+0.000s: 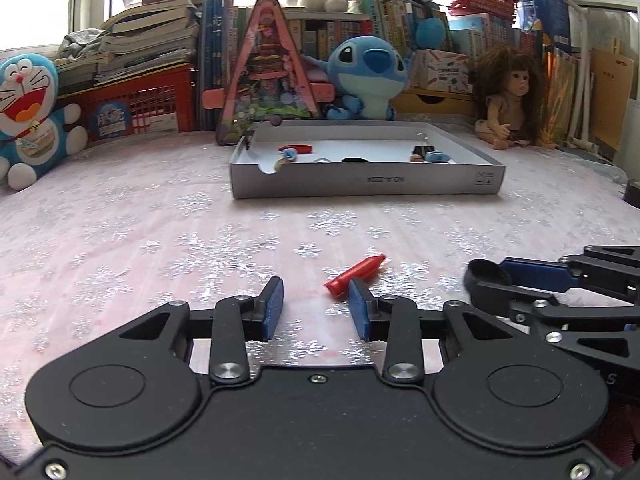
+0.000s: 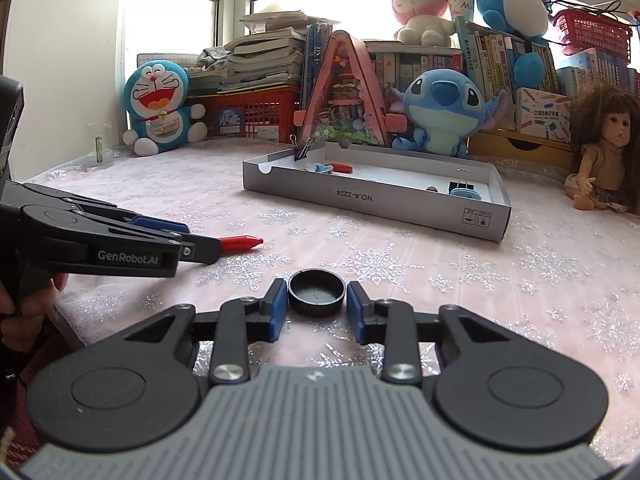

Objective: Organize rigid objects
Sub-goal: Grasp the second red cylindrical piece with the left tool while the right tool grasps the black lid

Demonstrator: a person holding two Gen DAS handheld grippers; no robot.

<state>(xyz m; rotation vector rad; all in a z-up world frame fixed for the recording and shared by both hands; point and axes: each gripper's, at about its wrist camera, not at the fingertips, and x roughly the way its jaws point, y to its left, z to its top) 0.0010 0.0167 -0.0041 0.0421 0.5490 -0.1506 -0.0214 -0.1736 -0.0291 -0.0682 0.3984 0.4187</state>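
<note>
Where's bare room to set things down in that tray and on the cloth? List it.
Inside the grey tray, the middle floor is bare, between the red piece and the black binder clip; both ends are crowded. On the pink cloth, the wide strip between the tray's front wall and the red crayon is free.

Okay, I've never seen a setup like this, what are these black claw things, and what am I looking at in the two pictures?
They are hand-held two-finger grippers, one in each of a person's hands, each carrying a camera that looks forward along its fingers. One picture comes from the left gripper, the other from the right gripper.

On the pink snowflake tablecloth lie a red crayon and a black round cap. Farther back sits a shallow grey box already holding small items such as binder clips.

The right gripper's blue pads sit tight on either side of the cap. The left gripper stands open, with the crayon's blunt end at one fingertip, not gripped.
</note>
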